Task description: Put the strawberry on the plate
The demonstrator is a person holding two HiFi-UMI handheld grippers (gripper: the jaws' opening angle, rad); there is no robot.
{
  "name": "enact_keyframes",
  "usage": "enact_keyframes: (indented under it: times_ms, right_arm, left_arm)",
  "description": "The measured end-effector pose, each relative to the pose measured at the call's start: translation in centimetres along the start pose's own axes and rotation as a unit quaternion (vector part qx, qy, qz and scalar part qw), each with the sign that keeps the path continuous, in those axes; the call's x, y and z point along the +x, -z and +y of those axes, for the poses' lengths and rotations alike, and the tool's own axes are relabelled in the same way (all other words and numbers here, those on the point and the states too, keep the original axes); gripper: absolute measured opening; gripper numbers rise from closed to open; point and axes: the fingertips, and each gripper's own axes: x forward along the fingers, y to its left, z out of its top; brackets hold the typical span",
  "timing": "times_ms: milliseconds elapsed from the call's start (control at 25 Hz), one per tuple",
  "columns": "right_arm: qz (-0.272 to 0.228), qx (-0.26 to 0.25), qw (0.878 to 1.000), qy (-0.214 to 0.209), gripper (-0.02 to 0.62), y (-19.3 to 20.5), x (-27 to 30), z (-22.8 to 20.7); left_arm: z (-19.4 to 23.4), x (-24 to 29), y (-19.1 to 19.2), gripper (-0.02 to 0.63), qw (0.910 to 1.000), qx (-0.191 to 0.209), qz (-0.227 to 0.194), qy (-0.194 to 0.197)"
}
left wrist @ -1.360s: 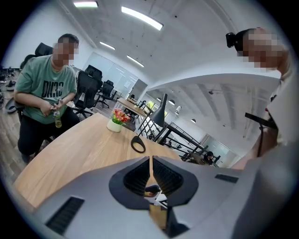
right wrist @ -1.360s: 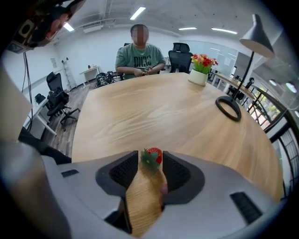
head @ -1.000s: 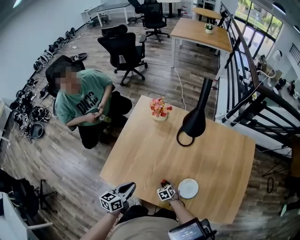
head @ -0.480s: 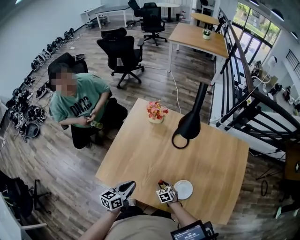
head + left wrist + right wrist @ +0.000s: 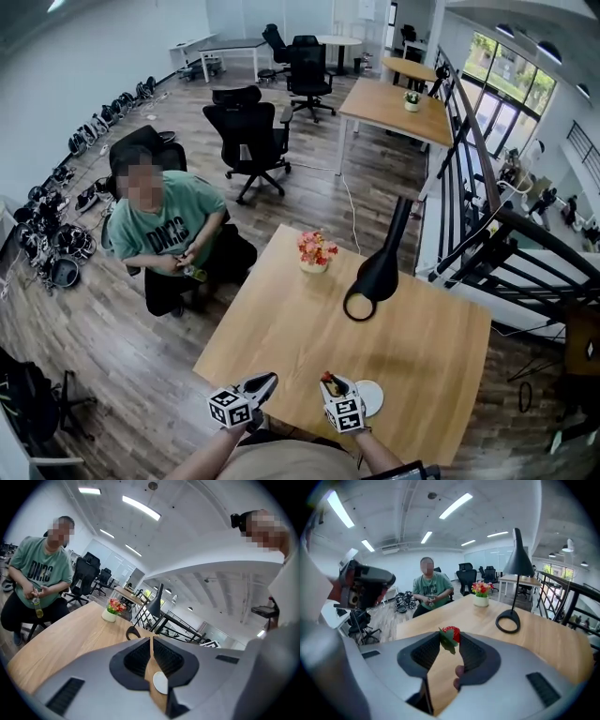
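A person in a green shirt sits on the far left, beside the wooden table. At the near edge of the table is the left gripper. Its two fingers are pressed tight together, and there is nothing in them. Farther back on the table stands a little pot of flowers. Next comes the right gripper, also at the near edge. Its fingers have just been closing, and they pinch the strawberry at their tips. The strawberry is red with green leaves. It is up in the air over the table, just left of the white plate, not on it. The plate lies flat by the table's near edge. A black lamp stands far behind the plate.
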Motion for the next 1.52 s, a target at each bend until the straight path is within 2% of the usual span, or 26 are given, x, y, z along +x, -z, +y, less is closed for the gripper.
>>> enact_keyframes:
  times_ms: [320, 440, 800, 960, 1200, 1520]
  right_arm:
    - [-0.092, -0.008, 0.996, 0.003, 0.135, -7.4, -5.6, 0.5]
    - [-0.118, 0.004, 0.993, -0.005, 0.135, -9.7, -7.4, 0.7]
    - [-0.184, 0.038, 0.982, -0.012, 0.135, -14.8, -12.3, -0.1]
    - [-0.214, 0.036, 0.976, -0.013, 0.135, -17.0, -14.5, -0.3]
    - [-0.247, 0.032, 0.969, -0.006, 0.135, -18.3, -17.3, -1.3]
    - [-0.266, 0.033, 0.964, -0.003, 0.133, -17.7, -20.4, -3.2]
  left_arm:
    - [-0.7, 0.2, -1.2, 0.006, 0.9999, 0.001, -0.015, 0.006]
    - [-1.4, 0.3, -1.8, 0.005, 0.9997, -0.002, -0.022, 0.012]
    - [-3.9, 2.0, -2.7, 0.005, 0.9991, 0.026, -0.022, 0.027]
    - [-4.4, 2.3, -2.8, 0.005, 0.9989, 0.035, -0.018, 0.027]
    - [-5.1, 2.6, -3.5, 0.006, 0.9983, 0.047, -0.023, 0.025]
    - [-6.6, 3.8, -3.6, 0.005, 0.9982, 0.049, -0.025, 0.022]
